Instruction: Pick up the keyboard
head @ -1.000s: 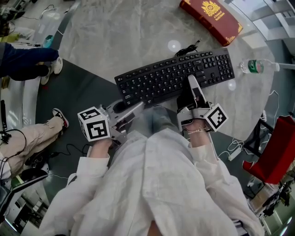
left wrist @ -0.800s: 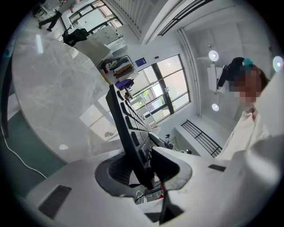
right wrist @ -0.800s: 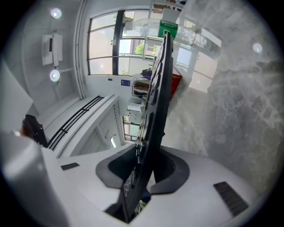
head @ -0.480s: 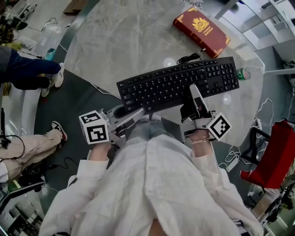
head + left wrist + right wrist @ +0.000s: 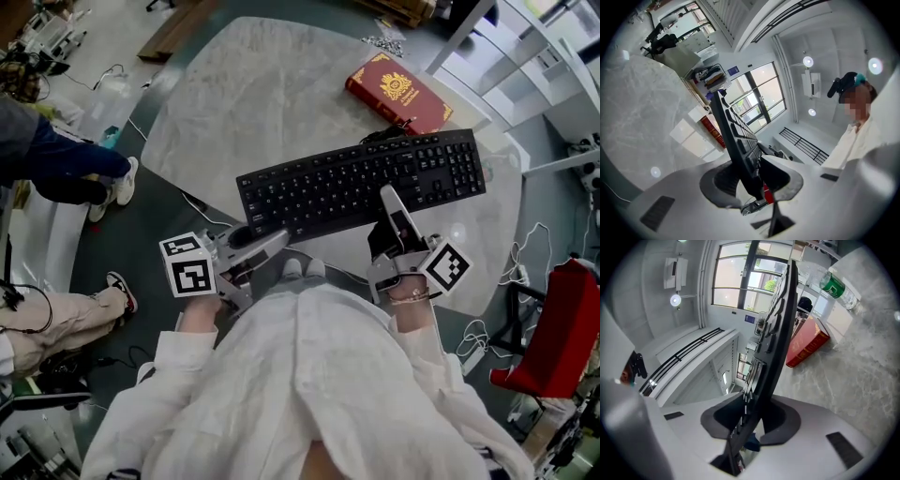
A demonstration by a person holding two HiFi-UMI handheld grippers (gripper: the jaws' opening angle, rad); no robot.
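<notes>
The black keyboard (image 5: 361,183) hangs level above the round marble table (image 5: 262,103), held by its near long edge. My left gripper (image 5: 255,246) is shut on the near left corner, and my right gripper (image 5: 391,208) is shut on the near edge right of the middle. The left gripper view shows the keyboard (image 5: 736,140) edge-on, clamped between the jaws of the left gripper (image 5: 750,176). In the right gripper view the keyboard (image 5: 776,343) likewise runs between the jaws of the right gripper (image 5: 750,420). Its cable curls at the far edge.
A red book (image 5: 398,92) lies on the table beyond the keyboard. A plastic bottle (image 5: 836,287) lies on the table to the right. A person's legs (image 5: 56,309) and another person's dark sleeve (image 5: 56,159) are at the left; a red seat (image 5: 562,328) stands at the right.
Both grippers have risen with the keyboard in them. It has come up off the table and now covers the bottle in the head view.
</notes>
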